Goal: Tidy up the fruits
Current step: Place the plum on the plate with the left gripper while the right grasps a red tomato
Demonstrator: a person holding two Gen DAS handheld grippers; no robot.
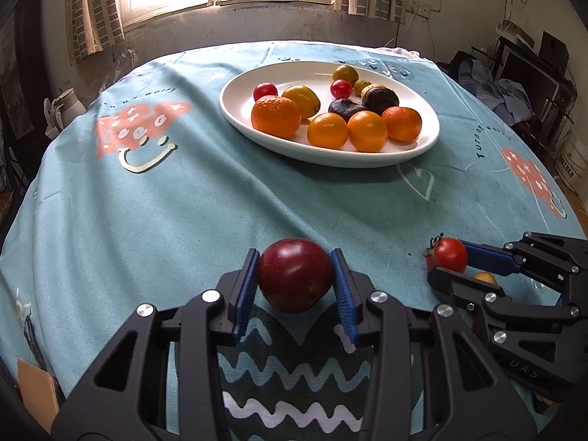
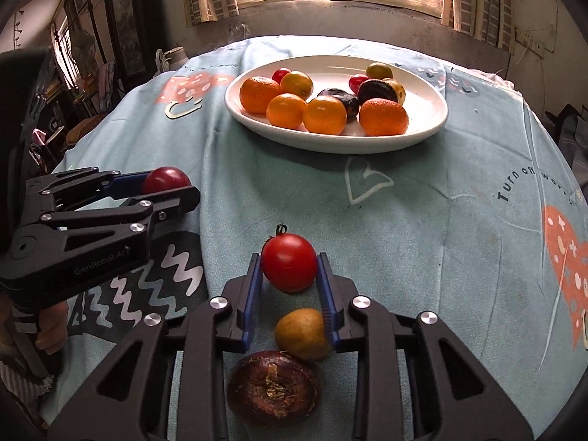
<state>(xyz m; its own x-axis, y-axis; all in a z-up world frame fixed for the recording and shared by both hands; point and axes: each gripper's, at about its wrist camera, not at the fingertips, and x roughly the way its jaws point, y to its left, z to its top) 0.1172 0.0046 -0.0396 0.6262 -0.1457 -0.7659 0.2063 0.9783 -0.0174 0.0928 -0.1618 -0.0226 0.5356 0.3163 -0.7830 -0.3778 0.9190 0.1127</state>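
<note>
My left gripper (image 1: 296,281) jaws squeeze a round dark red plum (image 1: 295,280), my right gripper (image 2: 289,273) jaws squeeze a small red tomato (image 2: 289,266), and the white oval plate (image 1: 242,88) of fruit sits at 12 o'clock on the worktop.

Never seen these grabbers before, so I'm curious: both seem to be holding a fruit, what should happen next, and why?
Probably carry both toward the white plate: the left gripper clamps a dark red plum, the right gripper a red tomato, and the other fruit is gathered there.
</note>
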